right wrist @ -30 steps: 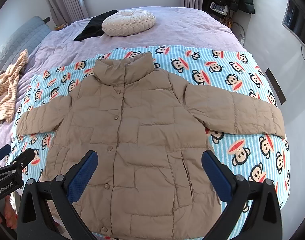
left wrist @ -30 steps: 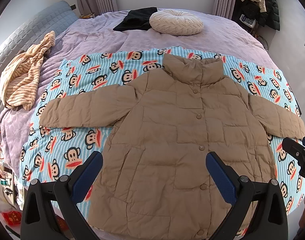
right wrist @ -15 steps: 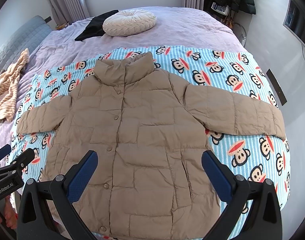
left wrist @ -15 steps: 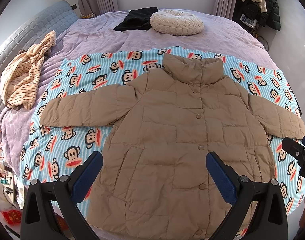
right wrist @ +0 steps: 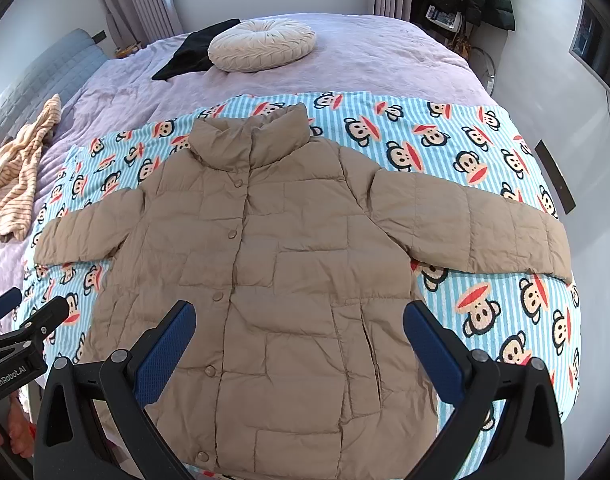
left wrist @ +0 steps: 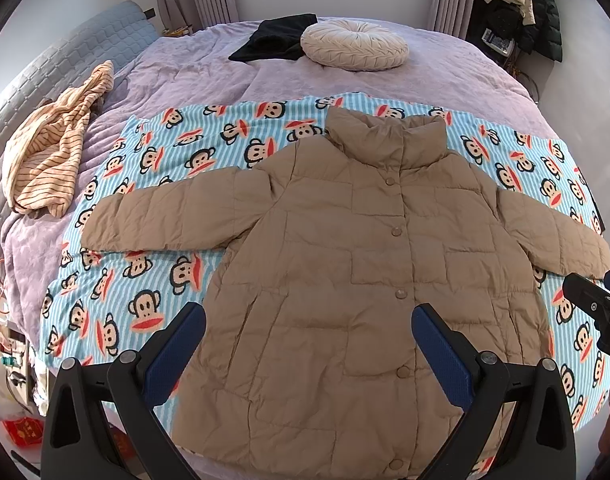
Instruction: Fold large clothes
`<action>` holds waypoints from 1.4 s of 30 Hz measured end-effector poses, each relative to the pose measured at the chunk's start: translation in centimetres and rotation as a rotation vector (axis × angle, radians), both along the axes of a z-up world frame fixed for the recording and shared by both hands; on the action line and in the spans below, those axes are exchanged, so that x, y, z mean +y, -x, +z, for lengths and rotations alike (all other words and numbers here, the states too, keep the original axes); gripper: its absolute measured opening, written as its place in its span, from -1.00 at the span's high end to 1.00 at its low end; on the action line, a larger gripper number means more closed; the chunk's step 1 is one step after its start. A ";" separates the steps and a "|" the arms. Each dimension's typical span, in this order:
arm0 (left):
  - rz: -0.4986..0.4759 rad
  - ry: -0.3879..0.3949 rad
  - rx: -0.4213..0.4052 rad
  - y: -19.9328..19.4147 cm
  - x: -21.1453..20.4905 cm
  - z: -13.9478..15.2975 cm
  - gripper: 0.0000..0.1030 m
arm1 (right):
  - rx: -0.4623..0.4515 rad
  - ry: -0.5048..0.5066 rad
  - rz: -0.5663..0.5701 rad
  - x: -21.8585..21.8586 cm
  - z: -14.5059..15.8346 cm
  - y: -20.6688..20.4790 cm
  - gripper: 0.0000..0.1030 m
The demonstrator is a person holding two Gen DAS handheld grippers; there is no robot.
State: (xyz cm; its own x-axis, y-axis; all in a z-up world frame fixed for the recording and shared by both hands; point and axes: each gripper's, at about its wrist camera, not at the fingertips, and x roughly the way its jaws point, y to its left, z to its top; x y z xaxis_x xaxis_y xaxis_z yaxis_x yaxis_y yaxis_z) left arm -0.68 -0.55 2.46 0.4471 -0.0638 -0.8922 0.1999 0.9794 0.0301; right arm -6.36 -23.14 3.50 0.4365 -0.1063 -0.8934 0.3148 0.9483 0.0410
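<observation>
A tan quilted puffer jacket (left wrist: 345, 264) (right wrist: 273, 272) lies flat and buttoned on a blue striped monkey-print blanket (left wrist: 165, 272) (right wrist: 457, 148), collar away from me, both sleeves spread sideways. My left gripper (left wrist: 307, 344) hovers open above the jacket's lower half, holding nothing. My right gripper (right wrist: 299, 340) hovers open over the lower hem region, also holding nothing. In the left wrist view the right gripper's tip (left wrist: 593, 304) shows at the right edge near the sleeve cuff. In the right wrist view the left gripper's tip (right wrist: 29, 320) shows at the left edge.
The blanket covers a lilac bed (left wrist: 445, 68). A cream round cushion (left wrist: 353, 46) and a black garment (left wrist: 277, 38) lie at the far end. A striped beige garment (left wrist: 53, 148) is bunched on the left. Coats (left wrist: 525, 4) hang at back right.
Both grippers have drifted very slightly; the jacket and blanket have not moved, and both grippers stay open.
</observation>
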 end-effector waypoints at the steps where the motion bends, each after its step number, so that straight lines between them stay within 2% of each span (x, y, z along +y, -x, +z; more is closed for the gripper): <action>1: -0.001 0.000 0.000 0.0 0.0 -0.1 -1.00 | 0.000 0.000 0.000 0.0 0.0 0.0 -1.00; 19: 0.006 0.001 0.004 -0.1 0.6 0.0 -1.00 | 0.014 -0.012 -0.007 0.3 -0.2 -0.6 -1.00; 25: 0.003 0.053 0.046 -0.6 2.2 -1.8 -1.00 | 0.026 -0.028 -0.024 0.4 -1.8 -0.9 -1.00; 30: 0.005 0.084 0.075 -2.4 3.9 -3.5 -1.00 | -0.001 -0.075 -0.028 1.1 -2.5 -1.8 -1.00; 34: 0.027 0.154 0.129 -5.4 7.7 -6.5 -1.00 | -0.032 -0.062 -0.021 2.9 -3.6 -3.1 -1.00; 35: 0.041 0.200 0.150 -6.5 9.5 -7.7 -1.00 | -0.030 -0.076 -0.018 3.5 -4.1 -3.6 -1.00; 38: 0.113 0.296 0.165 -9.1 14.0 -10.2 -1.00 | 0.057 -0.192 0.005 6.0 -6.7 -5.6 -1.00; 42: 0.235 0.417 0.166 -13.3 21.3 -14.9 -1.00 | 0.106 -0.216 0.021 9.6 -9.8 -7.9 -1.00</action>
